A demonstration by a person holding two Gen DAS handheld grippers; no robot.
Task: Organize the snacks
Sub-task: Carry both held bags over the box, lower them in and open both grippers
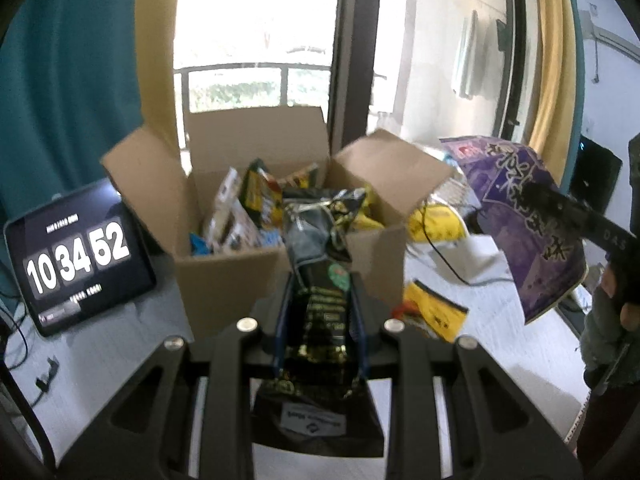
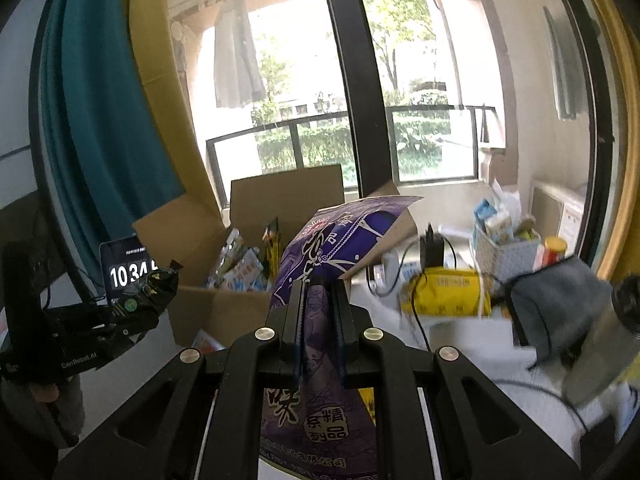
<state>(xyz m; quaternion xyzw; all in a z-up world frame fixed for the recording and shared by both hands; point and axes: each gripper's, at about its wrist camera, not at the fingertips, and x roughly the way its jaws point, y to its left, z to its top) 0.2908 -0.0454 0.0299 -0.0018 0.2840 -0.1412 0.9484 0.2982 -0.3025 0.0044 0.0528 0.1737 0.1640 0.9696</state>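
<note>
My left gripper (image 1: pixel 320 280) is shut on a black and gold snack bag (image 1: pixel 318 312) and holds it in front of the open cardboard box (image 1: pixel 224 276), which holds several snack packs. My right gripper (image 2: pixel 319 284) is shut on a purple snack bag (image 2: pixel 340 236) and holds it up to the right of the box (image 2: pixel 208 312). The purple bag also shows in the left wrist view (image 1: pixel 524 220), with the right gripper (image 1: pixel 540 194) on it. The left gripper (image 2: pixel 136 300) with its black bag (image 2: pixel 156 284) shows at the left of the right wrist view.
A tablet clock (image 1: pixel 76 260) leans left of the box. Yellow snack bags (image 1: pixel 434 310) (image 2: pixel 448 292) lie on the white table right of the box. A white basket (image 2: pixel 504 256) of items, a grey cloth (image 2: pixel 560 304) and cables sit at the right.
</note>
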